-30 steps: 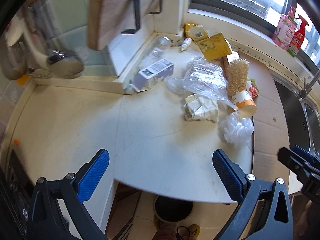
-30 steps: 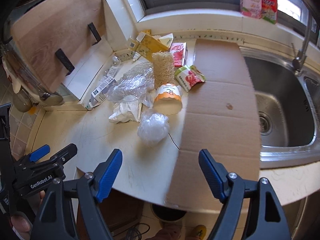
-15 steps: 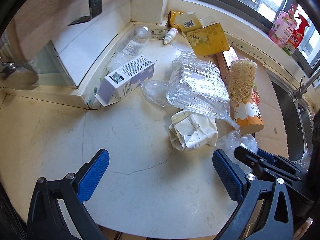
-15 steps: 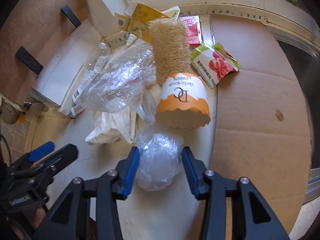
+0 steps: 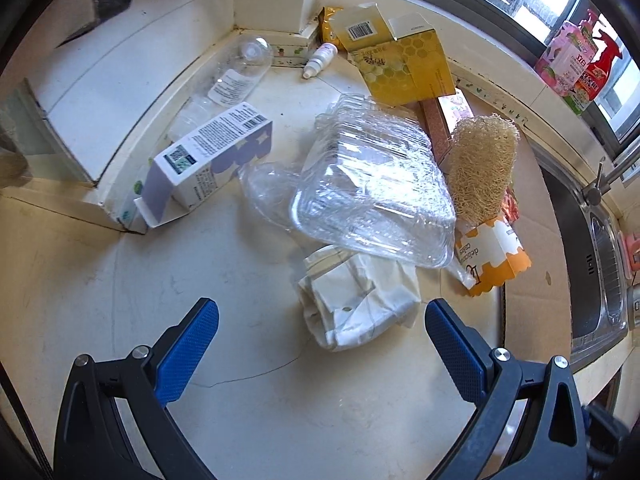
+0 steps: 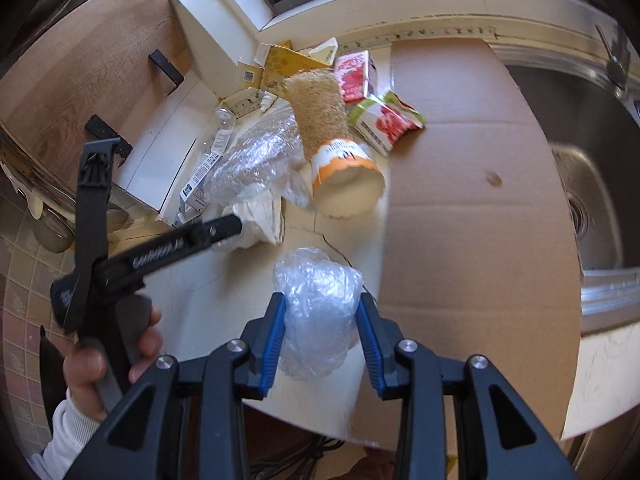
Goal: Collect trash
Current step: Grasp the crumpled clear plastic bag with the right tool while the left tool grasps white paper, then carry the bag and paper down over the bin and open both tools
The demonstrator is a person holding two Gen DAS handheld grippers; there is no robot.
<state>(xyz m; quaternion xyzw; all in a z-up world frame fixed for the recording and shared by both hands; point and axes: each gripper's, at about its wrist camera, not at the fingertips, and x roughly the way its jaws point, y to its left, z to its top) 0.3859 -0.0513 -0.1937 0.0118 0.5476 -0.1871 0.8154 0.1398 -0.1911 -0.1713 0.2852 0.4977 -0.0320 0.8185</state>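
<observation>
At the far left of the cream stone worktop (image 5: pixel 240 400), against the raised white ledge, lies a white and lavender cardboard carton (image 5: pixel 208 164) with a barcode label, and behind it a clear plastic bottle (image 5: pixel 236 72) on its side. A small white dropper bottle (image 5: pixel 320 60) sits near the back corner beside a yellow honeycomb-printed box (image 5: pixel 404 64) with its flaps open. The left gripper (image 5: pixel 320 344) hovers low over the worktop with its blue-padded jaws spread wide and nothing between them; a crumpled white paper bag (image 5: pixel 356 304) lies just ahead, between the lines of its fingers but untouched. Behind that bag rests a crushed clear plastic clamshell container (image 5: pixel 372 196), partly overlapping it. To the right of the clamshell, a tan fibrous loofah (image 5: pixel 480 168) sticks out of an orange and white paper cup (image 5: pixel 492 256) lying on its side at the edge of a flat brown cardboard sheet (image 6: pixel 472 200). A red and green snack packet (image 6: pixel 384 120) lies on the cardboard's far left corner. The right gripper (image 6: pixel 322 320), lifted above the worktop's front edge, has its jaws closed in on a scrunched ball of clear plastic wrap (image 6: pixel 318 300), both pads pressing its sides. Farther right is a stainless steel sink (image 6: pixel 592 184).
</observation>
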